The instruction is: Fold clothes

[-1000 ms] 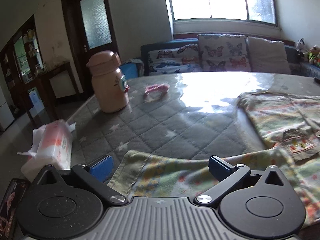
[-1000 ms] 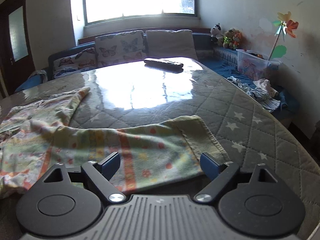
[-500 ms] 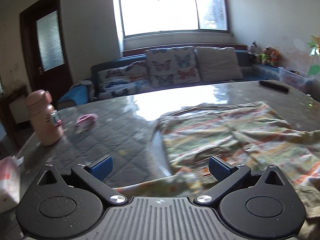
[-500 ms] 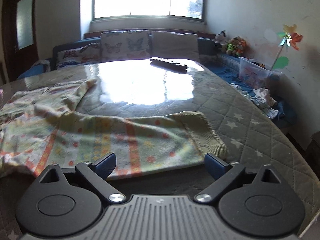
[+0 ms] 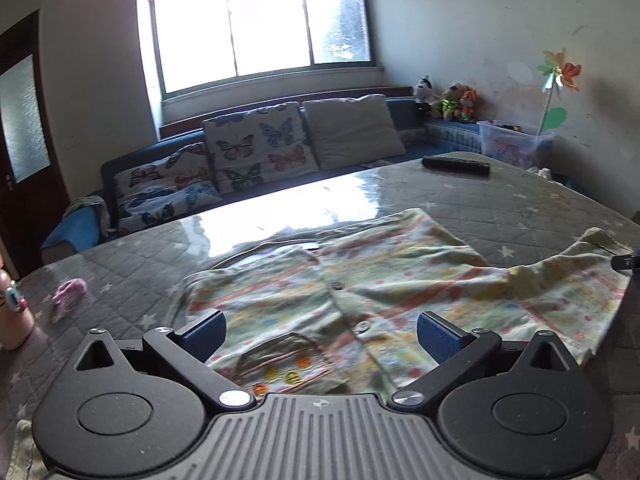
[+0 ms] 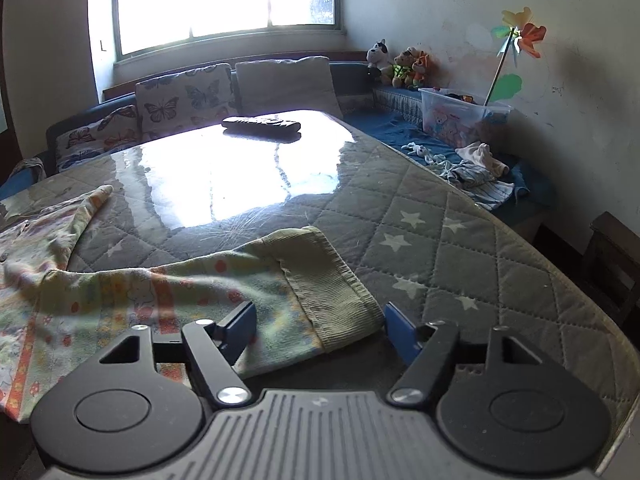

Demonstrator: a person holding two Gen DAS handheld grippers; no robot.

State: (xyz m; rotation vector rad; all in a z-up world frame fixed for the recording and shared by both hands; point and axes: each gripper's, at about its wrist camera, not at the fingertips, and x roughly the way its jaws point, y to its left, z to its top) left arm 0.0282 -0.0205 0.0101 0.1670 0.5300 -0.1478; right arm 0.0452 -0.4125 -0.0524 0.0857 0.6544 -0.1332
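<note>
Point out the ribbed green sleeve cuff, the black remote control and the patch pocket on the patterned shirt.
Ribbed green sleeve cuff point(image 6: 332, 292): right wrist view, middle of the ribbing.
Black remote control point(image 6: 261, 124): right wrist view, centre of its top face.
Patch pocket on the patterned shirt point(image 5: 286, 364): left wrist view, pocket front.

Left gripper point(image 5: 322, 330) low and level, jaws spread wide, blue pads empty, right gripper point(image 6: 320, 326) likewise low, jaws parted, nothing pinched between its fingers

One shirt point(image 5: 360, 276), one remote point(image 5: 456, 165), three cushions point(image 5: 256, 142).
</note>
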